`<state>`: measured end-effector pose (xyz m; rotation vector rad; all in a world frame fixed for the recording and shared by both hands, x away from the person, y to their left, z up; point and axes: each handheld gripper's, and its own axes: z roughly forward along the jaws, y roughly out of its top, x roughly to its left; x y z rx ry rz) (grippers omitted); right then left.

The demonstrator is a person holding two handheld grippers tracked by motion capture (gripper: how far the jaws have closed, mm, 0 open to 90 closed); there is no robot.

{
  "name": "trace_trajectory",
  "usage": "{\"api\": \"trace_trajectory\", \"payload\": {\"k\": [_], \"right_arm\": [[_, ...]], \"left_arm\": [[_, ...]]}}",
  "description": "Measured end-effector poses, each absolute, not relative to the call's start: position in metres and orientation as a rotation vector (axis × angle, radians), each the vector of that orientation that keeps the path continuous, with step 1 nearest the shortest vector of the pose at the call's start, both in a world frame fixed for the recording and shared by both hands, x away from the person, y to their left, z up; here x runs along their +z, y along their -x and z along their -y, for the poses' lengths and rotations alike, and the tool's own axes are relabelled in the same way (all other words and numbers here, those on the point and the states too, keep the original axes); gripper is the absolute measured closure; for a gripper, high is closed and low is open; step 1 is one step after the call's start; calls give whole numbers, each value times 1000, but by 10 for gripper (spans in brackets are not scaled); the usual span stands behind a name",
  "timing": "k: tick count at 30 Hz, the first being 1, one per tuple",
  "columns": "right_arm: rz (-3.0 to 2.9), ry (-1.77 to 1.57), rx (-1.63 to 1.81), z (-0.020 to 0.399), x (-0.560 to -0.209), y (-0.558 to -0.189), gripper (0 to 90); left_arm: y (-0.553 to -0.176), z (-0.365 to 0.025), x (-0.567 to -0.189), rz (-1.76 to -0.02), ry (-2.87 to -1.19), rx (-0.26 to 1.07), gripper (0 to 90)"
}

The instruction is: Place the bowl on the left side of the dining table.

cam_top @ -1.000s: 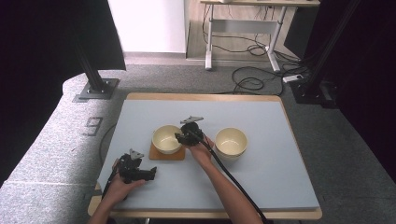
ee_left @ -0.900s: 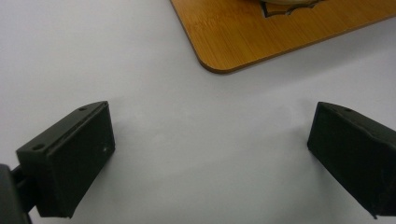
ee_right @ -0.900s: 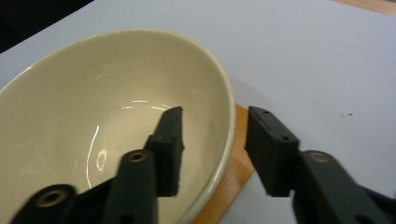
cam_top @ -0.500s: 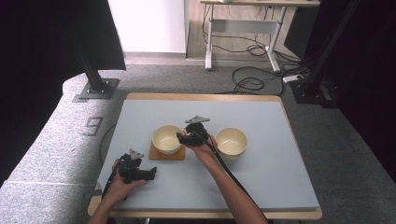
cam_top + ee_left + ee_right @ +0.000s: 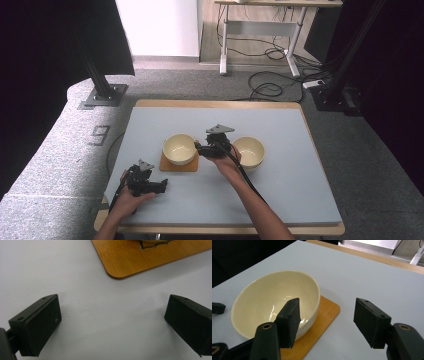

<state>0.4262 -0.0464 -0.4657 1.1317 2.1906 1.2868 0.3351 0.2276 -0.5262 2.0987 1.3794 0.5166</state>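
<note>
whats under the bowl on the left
A thin wooden mat lies under the cream bowl; its edges and rounded corners stick out around the base. The middle of the mat is covered by the bowl, so nothing there can be checked.

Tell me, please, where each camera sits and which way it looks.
High view: above the person's side, facing forward and down on the table; both forearms, left gripper, right gripper.
Left gripper view: on the left gripper, facing down at the mat; open jaws.
Right gripper view: on the right gripper, facing the bowl; open jaws.
All three share mat and bowl.
</note>
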Motion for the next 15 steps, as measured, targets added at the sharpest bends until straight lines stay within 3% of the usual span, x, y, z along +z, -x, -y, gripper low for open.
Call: {"api": "trace_trajectory", "payload": {"k": [15], "right_arm": [[-2121,-1126,1312,90,-455,-403,368]], "left_arm": [[-335,-228,-526,-1377,-2101,516,7]]}}
